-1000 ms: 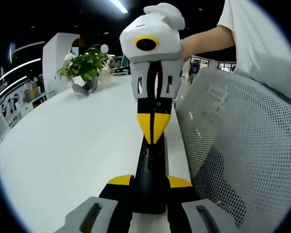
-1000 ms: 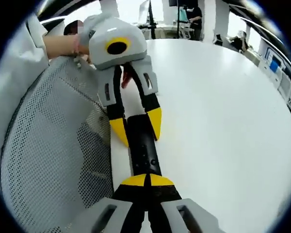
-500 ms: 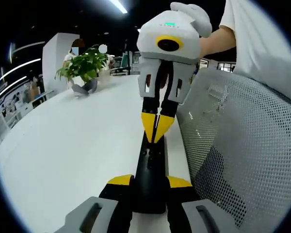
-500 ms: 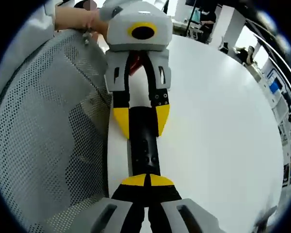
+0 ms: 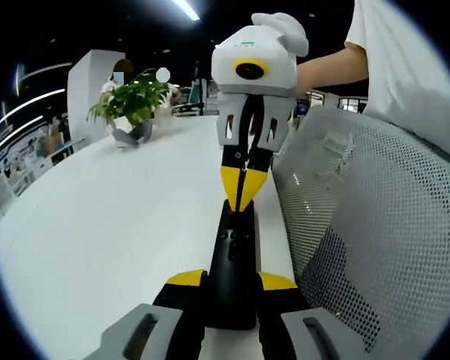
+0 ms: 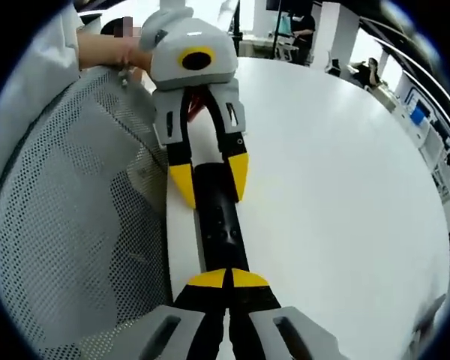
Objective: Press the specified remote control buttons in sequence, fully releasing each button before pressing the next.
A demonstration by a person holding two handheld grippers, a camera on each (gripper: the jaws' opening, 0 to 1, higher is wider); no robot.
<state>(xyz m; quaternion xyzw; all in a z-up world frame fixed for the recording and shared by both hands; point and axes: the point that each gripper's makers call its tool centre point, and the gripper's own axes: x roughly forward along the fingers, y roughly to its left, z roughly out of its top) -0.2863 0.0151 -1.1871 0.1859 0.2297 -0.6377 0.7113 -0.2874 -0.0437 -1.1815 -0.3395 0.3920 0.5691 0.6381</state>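
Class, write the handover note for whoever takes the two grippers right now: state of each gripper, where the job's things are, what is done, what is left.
Left gripper: shut on the black remote, holding its near end flat on the white table.
Right gripper: jaws closed together, yellow tips down on the far part of the remote, in the pose of a press.
Things: the remote lies along the table edge beside a mesh chair back. A potted plant stands far off on the table.
Done: cannot tell which buttons have been pressed.
Left: lift off fully, then press the next button in the sequence.
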